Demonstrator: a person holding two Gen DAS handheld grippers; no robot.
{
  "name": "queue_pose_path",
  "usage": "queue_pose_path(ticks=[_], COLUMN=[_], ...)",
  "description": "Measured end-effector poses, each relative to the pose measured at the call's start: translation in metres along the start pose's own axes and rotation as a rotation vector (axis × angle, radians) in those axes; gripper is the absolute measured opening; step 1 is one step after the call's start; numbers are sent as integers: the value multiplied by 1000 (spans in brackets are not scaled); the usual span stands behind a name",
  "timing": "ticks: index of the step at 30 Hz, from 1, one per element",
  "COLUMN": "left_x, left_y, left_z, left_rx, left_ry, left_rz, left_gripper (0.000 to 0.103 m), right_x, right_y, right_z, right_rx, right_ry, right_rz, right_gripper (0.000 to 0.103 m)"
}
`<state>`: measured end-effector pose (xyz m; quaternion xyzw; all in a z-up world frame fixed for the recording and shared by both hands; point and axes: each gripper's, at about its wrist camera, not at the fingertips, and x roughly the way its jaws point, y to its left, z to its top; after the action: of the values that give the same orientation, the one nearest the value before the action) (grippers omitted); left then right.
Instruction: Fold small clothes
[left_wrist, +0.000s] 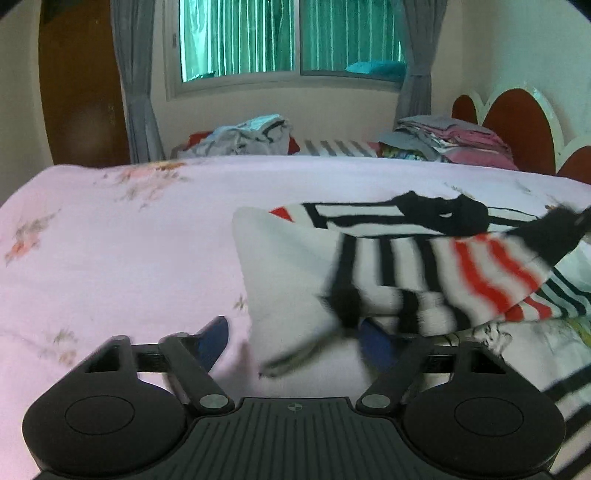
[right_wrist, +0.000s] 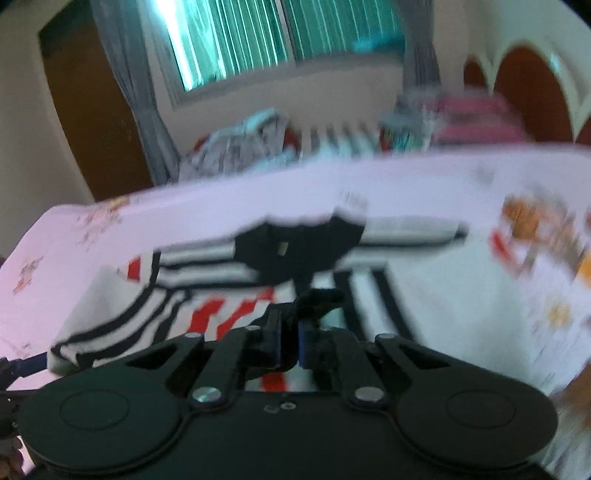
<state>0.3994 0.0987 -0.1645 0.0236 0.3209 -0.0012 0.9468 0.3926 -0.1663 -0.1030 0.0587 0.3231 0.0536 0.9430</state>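
While one striped shirt (left_wrist: 406, 266) lies on bed | left tongs (left_wrist: 291, 343) apart | right tongs (right_wrist: 290, 343) clamp its hem

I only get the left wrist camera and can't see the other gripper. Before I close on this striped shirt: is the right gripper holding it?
Observer: Yes. The right gripper is shut, with black trim of the striped shirt bunched at its tips.
Operator: Which part of the shirt is that?
Observer: It sits just in front of the black collar. Blur hides whether it is a cuff or a hem.
Operator: Anything beside the shirt on that side?
Observer: A white cloth with orange and red print lies on the bed, to the right of the shirt.
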Motion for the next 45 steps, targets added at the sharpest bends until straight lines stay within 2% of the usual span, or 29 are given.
queue_pose_path(ticks=[1,5,7,12,17,18,20,22,24,26,30,32,33,34,36,40,42,45], left_x=[4,9,9,11,-3,-10,-21,-25,-17,-2,36,53,63,72,92,119,126,125], left_y=[-2,-3,3,11,22,28,38,45,48,45,29,25,23,22,20,23,25,28], left_z=[2,2,-1,-16,-10,-7,-2,5,15,26,45,53,56,59,64,70,73,75], left_rx=[10,28,-1,14,-31,-66,-125,-180,-228,-247,-216,-224,-226,-229,-226,-238,-251,-266], left_ry=[10,7,15,66,93,86,72,54,57,58,72,88,98,105,131,134,129,134], left_rz=[-5,9,6,-1,-43,-65,-85,-85,-95,-101,-126,-132,-134,-128,-113,-81,-68,-51], left_gripper=[48,46,40,40,40,41,41,43,43,43,43,43,43,43,43,43,43,43], right_x=[-4,-5,3,28,21,16,8,7,12,24,42,46,46,46,45,37,51,53], right_y=[-5,-38,-48,-53,-52,-54,-59,-68,-75,-79,-78,-73,-71,-71,-70,-58,-59,-59], right_z=[4,6,-2,-34,-37,-34,-28,-23,-20,-19,-22,-22,-22,-22,-21,-20,-24,-23], right_rx=[-17,-8,5,14,1,12,40,76,123,163,203,189,181,176,174,39,-9,-8], right_ry=[-19,0,44,158,165,160,128,110,115,136,176,183,180,181,178,123,169,170], right_rz=[-24,-83,-88,-105,-94,-75,-68,-75,-76,-74,-70,-69,-77,-74,-61,-112,-178,-176], right_gripper=[8,5,5,5,6,8,20,38,42,42,40,33,26,13,5,4,4,5])
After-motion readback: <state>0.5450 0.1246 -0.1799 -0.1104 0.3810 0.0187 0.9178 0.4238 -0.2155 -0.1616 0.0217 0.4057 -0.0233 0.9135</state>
